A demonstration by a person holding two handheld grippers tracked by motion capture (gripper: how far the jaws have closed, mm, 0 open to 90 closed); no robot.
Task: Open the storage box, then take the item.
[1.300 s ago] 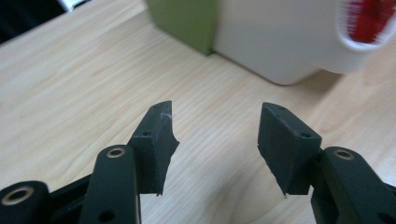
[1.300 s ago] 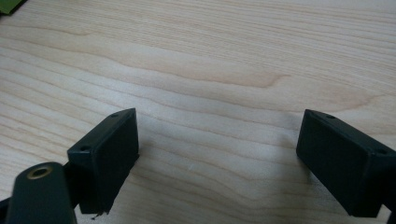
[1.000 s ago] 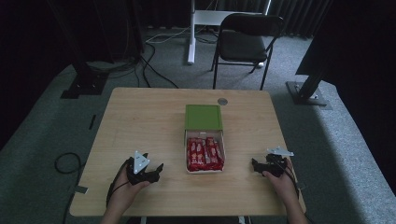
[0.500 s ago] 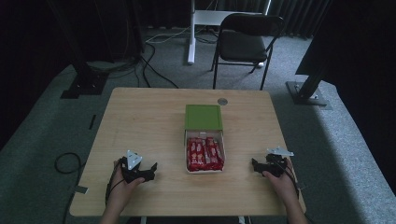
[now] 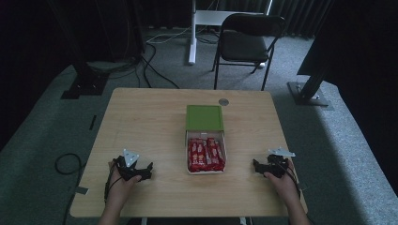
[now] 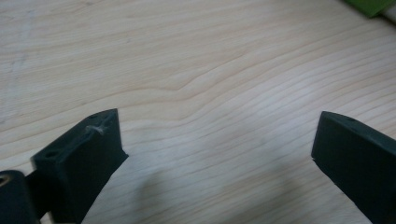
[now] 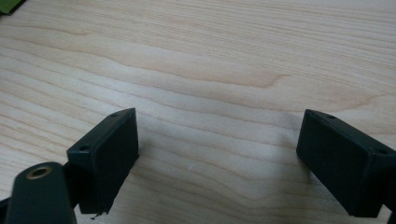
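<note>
The left gripper (image 5: 141, 171) lies low over the near left part of the wooden table (image 5: 141, 117), held in the person's left hand (image 5: 121, 183). Its jaws have just been opening and now they stand wide apart. In the left gripper view, the left gripper (image 6: 215, 140) has nothing between its two black jaws, and there is bare wood under them. It holds nothing and its pads press on nothing.

The right gripper (image 5: 257, 166) is at the near right part of the table, in the person's right hand (image 5: 281, 180). Its jaws are also spread wide. In the right gripper view, the right gripper (image 7: 217, 140) has bare wood grain between the jaws, and no object is touched or held.

The white box (image 5: 205, 172) is in the middle of the table, between the two grippers and apart from both. It is open, and red packets (image 5: 205, 154) lie in it side by side. Its green lid (image 5: 204, 117) is folded back on the far side. A corner of the same green lid (image 6: 369, 5) shows at the top right of the left gripper view.
</note>
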